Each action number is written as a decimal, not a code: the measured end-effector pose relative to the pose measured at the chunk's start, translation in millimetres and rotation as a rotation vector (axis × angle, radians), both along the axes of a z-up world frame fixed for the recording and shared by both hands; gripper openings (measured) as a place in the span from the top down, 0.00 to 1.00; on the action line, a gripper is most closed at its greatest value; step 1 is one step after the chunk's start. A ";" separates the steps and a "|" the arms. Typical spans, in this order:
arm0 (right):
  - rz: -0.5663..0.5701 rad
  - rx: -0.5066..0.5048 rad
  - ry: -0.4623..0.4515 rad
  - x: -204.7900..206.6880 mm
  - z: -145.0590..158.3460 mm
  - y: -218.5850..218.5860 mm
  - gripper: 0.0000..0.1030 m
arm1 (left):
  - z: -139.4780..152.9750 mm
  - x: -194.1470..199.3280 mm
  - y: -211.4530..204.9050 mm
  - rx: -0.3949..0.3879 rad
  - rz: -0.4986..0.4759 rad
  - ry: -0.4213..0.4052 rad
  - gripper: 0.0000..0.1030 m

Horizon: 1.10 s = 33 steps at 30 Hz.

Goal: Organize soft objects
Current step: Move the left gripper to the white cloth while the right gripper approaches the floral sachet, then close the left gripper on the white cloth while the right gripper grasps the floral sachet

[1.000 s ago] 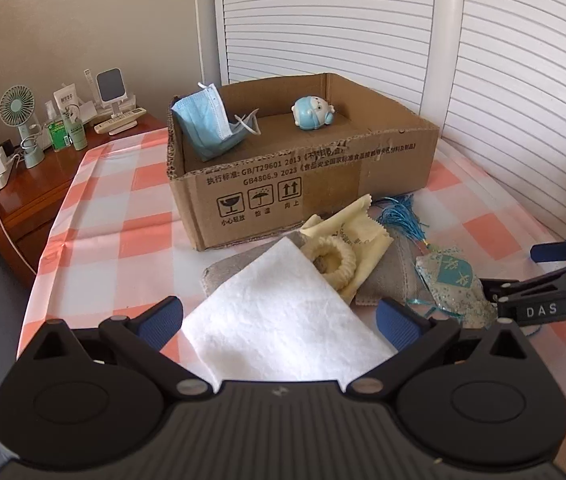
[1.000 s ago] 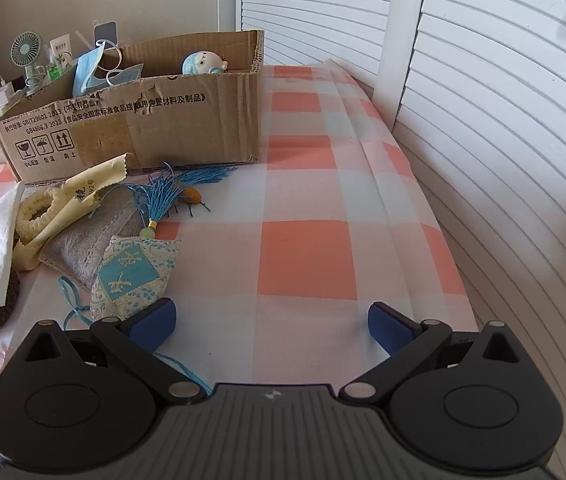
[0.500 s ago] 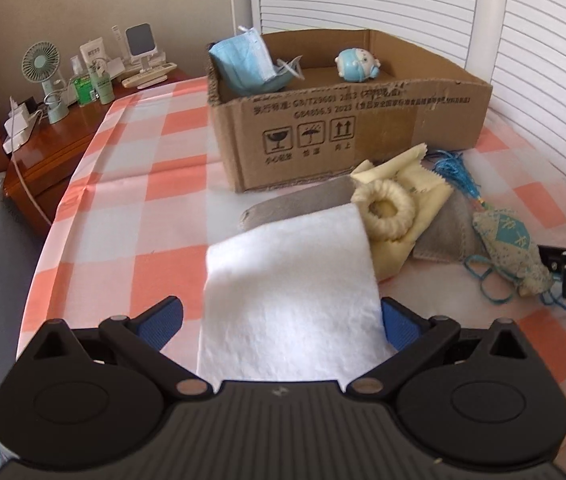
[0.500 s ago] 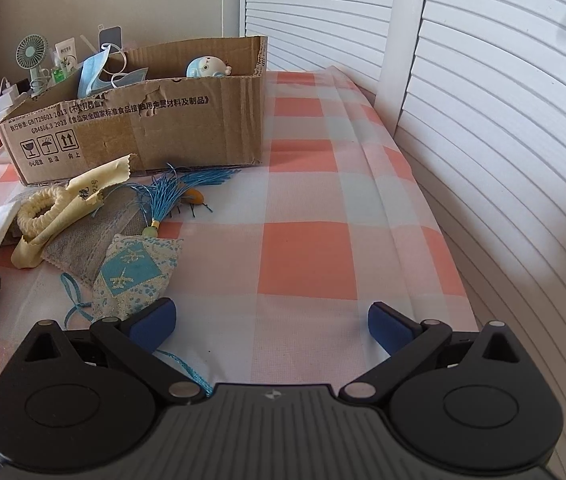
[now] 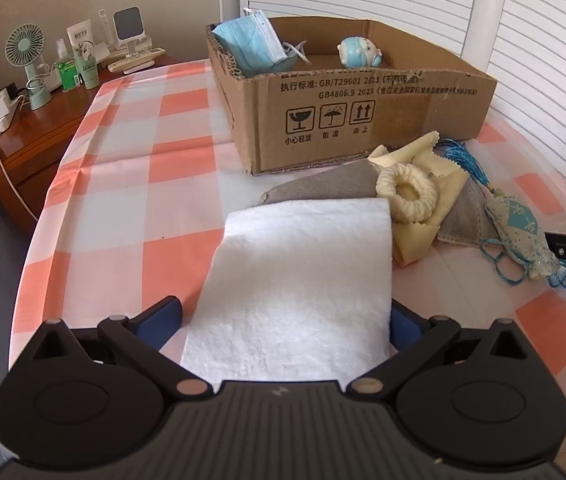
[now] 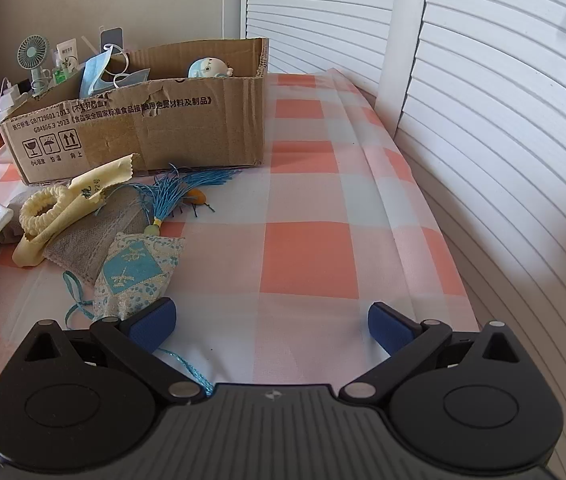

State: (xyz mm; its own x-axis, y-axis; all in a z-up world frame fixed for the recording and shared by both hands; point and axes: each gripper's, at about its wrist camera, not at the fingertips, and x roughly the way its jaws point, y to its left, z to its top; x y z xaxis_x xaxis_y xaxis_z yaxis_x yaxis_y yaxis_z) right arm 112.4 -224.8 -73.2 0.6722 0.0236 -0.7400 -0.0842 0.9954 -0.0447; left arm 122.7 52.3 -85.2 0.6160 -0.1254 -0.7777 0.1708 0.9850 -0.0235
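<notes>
The left claw [image 5: 285, 322] gapes wide astride the white cloth [image 5: 299, 276] on the checked bench [image 5: 123, 216], seemingly not gripping it. The right claw [image 6: 271, 322] stands wide open and empty beside the sachet [image 6: 135, 270]. The cardboard box [image 5: 363, 116] holds a face mask [image 5: 251, 44].

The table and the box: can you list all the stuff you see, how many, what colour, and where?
Cardboard box: one, brown, back of table.
Face mask: one, blue, in box, left end.
Round toy: one, blue and white, in box.
White cloth: one, white, between left gripper's fingers.
Grey cloth: one, grey, under pile.
Yellow cloth: one, pale yellow, on grey cloth.
Scrunchie: one, cream, on yellow cloth.
Sachet: one, blue-patterned, tasselled, by right gripper.
Fan: one, green, side cabinet.
Tablecloth: one, orange-white checked.
Left gripper: open.
Right gripper: open.
</notes>
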 end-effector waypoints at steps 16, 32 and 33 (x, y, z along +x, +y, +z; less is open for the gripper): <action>0.051 0.006 -0.024 -9.9 24.1 -7.2 0.00 | -3.2 2.8 -7.4 -0.008 0.005 -0.049 0.00; 0.137 -0.049 0.004 4.0 2.6 34.9 0.00 | -4.0 2.1 -5.0 -0.012 -0.012 -0.062 0.00; 0.140 -0.038 -0.004 2.6 2.0 29.9 0.00 | -3.9 3.1 -4.3 -0.011 -0.022 -0.059 0.00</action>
State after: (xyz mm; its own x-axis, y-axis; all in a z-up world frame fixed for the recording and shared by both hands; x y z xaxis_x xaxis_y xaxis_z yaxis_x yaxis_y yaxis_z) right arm 115.0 -194.9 -71.1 0.6672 0.0894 -0.7395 -0.2217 0.9716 -0.0826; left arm 125.8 48.0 -89.0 0.6582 -0.1475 -0.7383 0.1934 0.9808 -0.0236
